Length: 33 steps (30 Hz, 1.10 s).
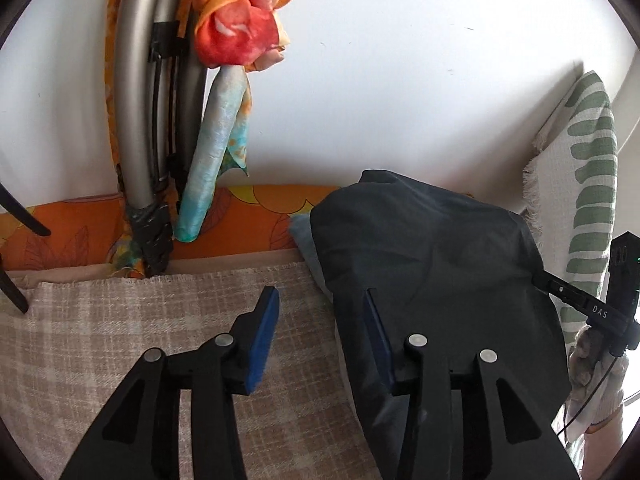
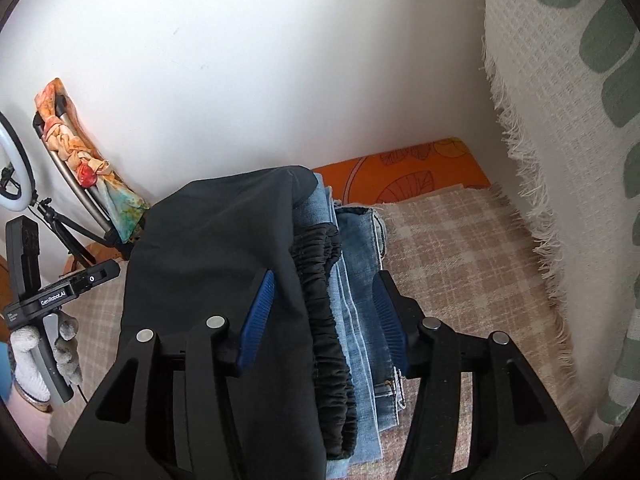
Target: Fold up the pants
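Observation:
Folded black pants [image 1: 432,264] lie on top of a stack of folded blue jeans [image 2: 360,292] on a beige checked cloth [image 1: 120,328]. The black pants also show in the right wrist view [image 2: 216,248], with their gathered elastic waistband [image 2: 324,320] at the right edge. My left gripper [image 1: 320,312] is open at the pile's left edge, its right finger against the black fabric. My right gripper [image 2: 324,312] is open above the pile, its fingers either side of the waistband and jeans edge. The other gripper shows in the left wrist view [image 1: 600,308] and in the right wrist view [image 2: 48,300].
A white wall stands behind. A folded chair frame [image 1: 136,120] with a colourful scarf [image 1: 240,28] leans at the left. An orange patterned cushion [image 2: 408,172] runs along the wall. A green-and-white fringed throw [image 2: 568,120] hangs at the right. A ring light [image 2: 12,168] stands far left.

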{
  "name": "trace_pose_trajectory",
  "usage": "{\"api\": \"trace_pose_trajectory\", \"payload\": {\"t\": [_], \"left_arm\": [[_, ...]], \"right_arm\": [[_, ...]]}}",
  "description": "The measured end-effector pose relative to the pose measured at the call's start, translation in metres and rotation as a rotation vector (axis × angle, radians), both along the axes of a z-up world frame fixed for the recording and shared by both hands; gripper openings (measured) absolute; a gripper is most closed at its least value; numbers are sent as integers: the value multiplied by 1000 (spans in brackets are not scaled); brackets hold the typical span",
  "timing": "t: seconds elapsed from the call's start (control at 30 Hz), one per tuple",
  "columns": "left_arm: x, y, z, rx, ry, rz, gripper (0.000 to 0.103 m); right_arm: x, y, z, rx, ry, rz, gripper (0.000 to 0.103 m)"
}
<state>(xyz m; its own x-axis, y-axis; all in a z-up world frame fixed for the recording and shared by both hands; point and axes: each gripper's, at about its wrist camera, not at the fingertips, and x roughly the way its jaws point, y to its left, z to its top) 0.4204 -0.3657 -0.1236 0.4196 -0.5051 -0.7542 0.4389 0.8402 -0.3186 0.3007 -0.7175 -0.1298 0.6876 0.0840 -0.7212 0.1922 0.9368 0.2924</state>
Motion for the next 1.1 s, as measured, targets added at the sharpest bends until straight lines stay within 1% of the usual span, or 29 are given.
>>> {"api": "trace_pose_trajectory", "payload": {"t": [0.1, 0.17, 0.33, 0.4, 0.5, 0.6, 0.67, 0.7, 0.73, 0.77, 0.8, 0.83, 0.93, 1.03, 1.1], "left_arm": [[-18, 7, 10, 8, -40, -24, 41], [-29, 14, 15, 3, -51, -36, 41], [-71, 22, 36, 0, -106, -69, 41], [-86, 20, 45, 2, -123, -79, 41], [-110, 24, 58, 2, -149, -92, 41], [-135, 30, 67, 19, -184, -97, 41], [-154, 33, 73, 26, -201, -107, 41], [-166, 36, 76, 28, -212, -113, 46], [-175, 38, 78, 28, -221, -114, 57], [-185, 41, 82, 28, -237, -108, 63], [-194, 42, 85, 30, -253, -100, 70], [-205, 45, 89, 33, -279, -90, 72], [-233, 52, 99, 37, -328, -82, 72], [-253, 58, 104, 45, -340, -92, 72], [-267, 62, 106, 43, -349, -93, 72]], "right_arm": [[-14, 9, 15, -19, -30, -2, 53], [-23, 17, 23, -34, -43, 4, 54], [-51, 39, 38, -74, -57, 2, 54], [-64, 50, 45, -108, -72, -3, 60], [-91, 69, 57, -189, -109, -8, 63], [-120, 88, 65, -213, -136, 2, 72], [-135, 99, 69, -221, -145, 11, 76], [-143, 104, 69, -224, -149, 13, 81], [-151, 110, 70, -223, -154, 18, 84], [-160, 115, 72, -221, -161, 21, 90], [-167, 120, 73, -221, -167, 19, 93], [-175, 125, 75, -224, -176, 16, 94], [-193, 140, 78, -255, -182, 13, 98], [-211, 151, 80, -275, -191, -2, 99], [-223, 156, 80, -277, -203, -18, 103]]}}
